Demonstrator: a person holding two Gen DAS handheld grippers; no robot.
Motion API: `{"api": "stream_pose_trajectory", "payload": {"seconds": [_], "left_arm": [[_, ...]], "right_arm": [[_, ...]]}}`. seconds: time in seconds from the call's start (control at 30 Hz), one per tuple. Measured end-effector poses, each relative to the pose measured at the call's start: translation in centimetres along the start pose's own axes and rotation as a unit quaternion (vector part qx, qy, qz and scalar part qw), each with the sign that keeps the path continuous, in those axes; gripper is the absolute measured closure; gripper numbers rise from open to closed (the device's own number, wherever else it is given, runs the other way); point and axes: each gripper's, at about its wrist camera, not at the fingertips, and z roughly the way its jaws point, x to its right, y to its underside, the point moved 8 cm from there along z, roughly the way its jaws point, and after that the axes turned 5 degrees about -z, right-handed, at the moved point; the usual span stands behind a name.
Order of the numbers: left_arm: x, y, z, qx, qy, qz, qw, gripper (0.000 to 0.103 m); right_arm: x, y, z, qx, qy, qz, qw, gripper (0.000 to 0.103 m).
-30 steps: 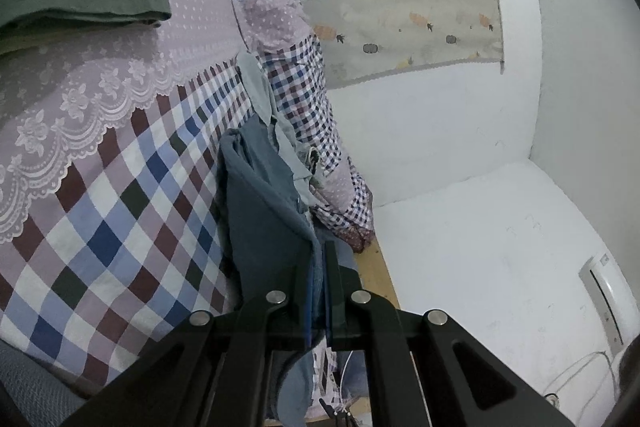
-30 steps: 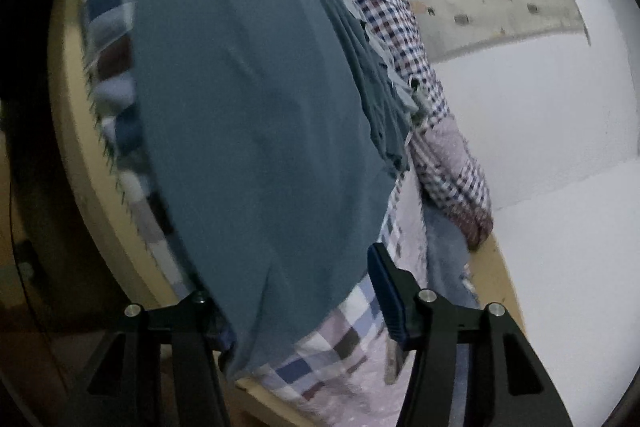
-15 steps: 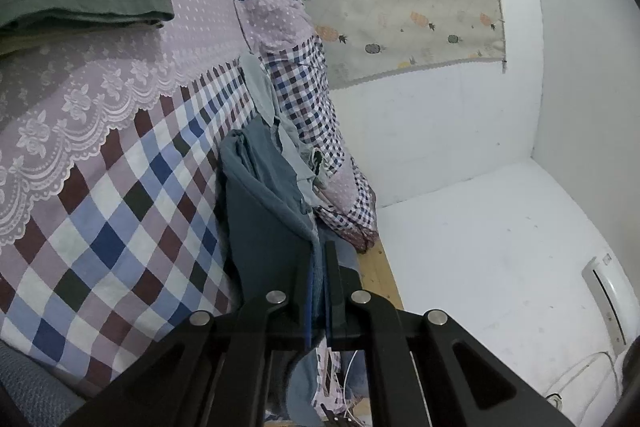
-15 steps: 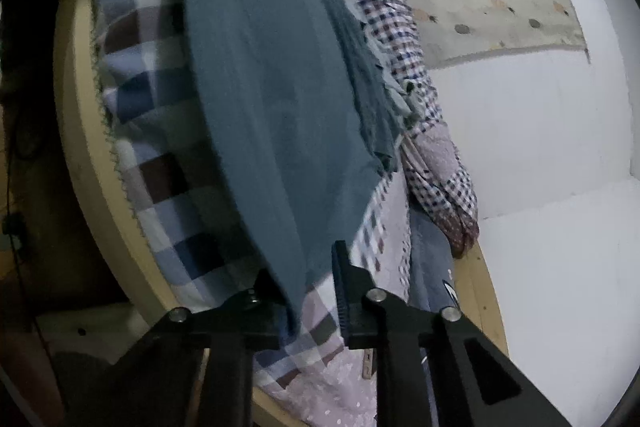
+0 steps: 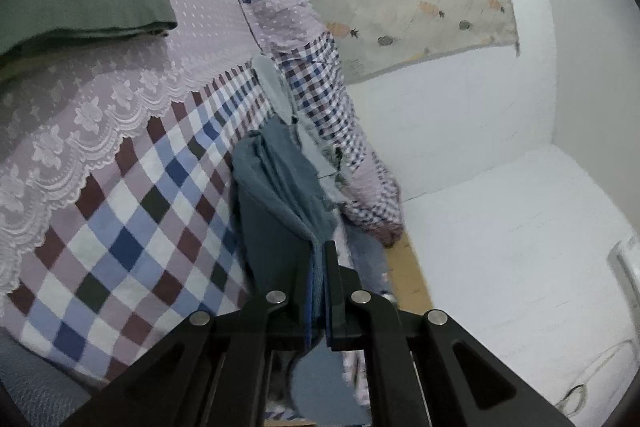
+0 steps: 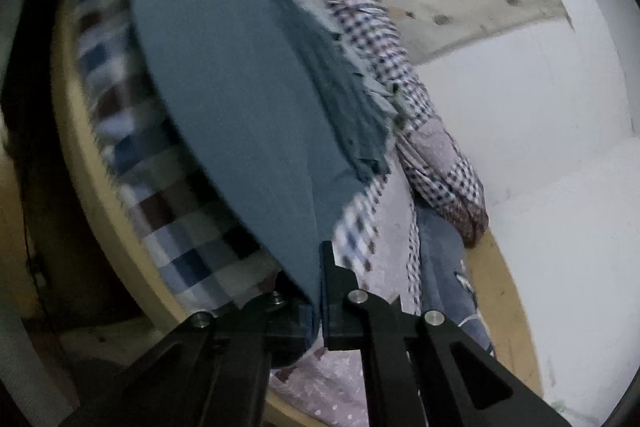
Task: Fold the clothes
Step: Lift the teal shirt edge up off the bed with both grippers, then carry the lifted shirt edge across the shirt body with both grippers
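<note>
Teal garment [image 5: 276, 211] between both tongs

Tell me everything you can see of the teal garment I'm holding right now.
The teal garment is a plain, matte, soft-looking blue-green fabric. Both grippers are shut on it: the left gripper pinches a bunched, pleated edge, the right gripper a corner of a broad smooth panel. It lies stretched over the checked bedspread, and a paler blue-grey strip shows along its far edge beside the checked pillow. The right view is motion-blurred.
</note>
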Motion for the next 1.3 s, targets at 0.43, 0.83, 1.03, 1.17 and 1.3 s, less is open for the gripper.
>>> {"api": "stream_pose_trajectory", "payload": {"seconds": [0.43, 0.83, 1.03, 1.17, 1.3], "left_arm": [[9.9, 3.8, -2.2, -0.043, 0.002, 0.099, 0.9941, 0.101], [14.8, 7.8, -6.1, -0.078, 0.006, 0.143, 0.9866, 0.101], [16.0, 9.3, -8.2, -0.089, 0.000, 0.160, 0.9832, 0.101], [17.6, 9.9, -10.2, -0.085, 0.002, 0.170, 0.9818, 0.101], [19.4, 10.2, -11.9, -0.081, 0.019, 0.174, 0.9813, 0.101]], "right_arm": [[18.7, -0.4, -6.1, 0.032, 0.057, 0.111, 0.992, 0.103], [20.9, 3.2, -12.8, 0.022, 0.017, 0.178, 0.984, 0.103], [19.3, 4.6, -15.7, 0.025, 0.009, 0.199, 0.980, 0.103], [19.7, 5.0, -18.4, 0.035, 0.017, 0.197, 0.980, 0.103], [20.4, 5.3, -20.7, 0.048, 0.026, 0.197, 0.979, 0.103]]}}
